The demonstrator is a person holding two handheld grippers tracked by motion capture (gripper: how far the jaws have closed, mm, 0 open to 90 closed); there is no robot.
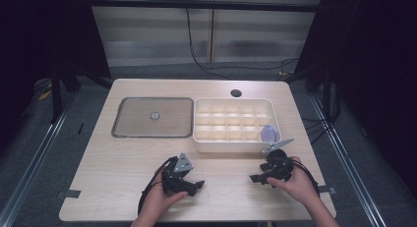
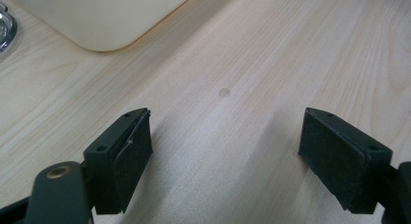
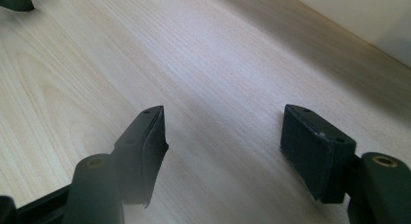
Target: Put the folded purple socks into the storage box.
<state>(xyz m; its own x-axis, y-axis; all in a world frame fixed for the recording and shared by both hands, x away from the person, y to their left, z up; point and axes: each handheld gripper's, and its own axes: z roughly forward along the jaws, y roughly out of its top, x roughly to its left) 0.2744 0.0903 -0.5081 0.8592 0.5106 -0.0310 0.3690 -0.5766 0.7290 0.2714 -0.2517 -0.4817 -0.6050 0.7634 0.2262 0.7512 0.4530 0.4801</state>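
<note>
Looked like nothing had kicked off yet: both the left gripper [image 1: 189, 185] and right gripper [image 1: 263, 177] sat low over the near edge of the table [image 1: 123, 163], jaws spread wide and empty. Best guess at the target was the small purple thing [image 1: 268, 133] in the near-right cell of the divided tray [image 1: 235, 146], just beyond the right gripper, so next would be a short reach forward and down into that cell. The flat lid [image 1: 152, 117] lay to the tray's left.

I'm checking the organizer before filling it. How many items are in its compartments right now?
1: a small purple item in the near right corner compartment of the cream organizer. The other compartments look empty, though the dividers may hide something small.
</note>
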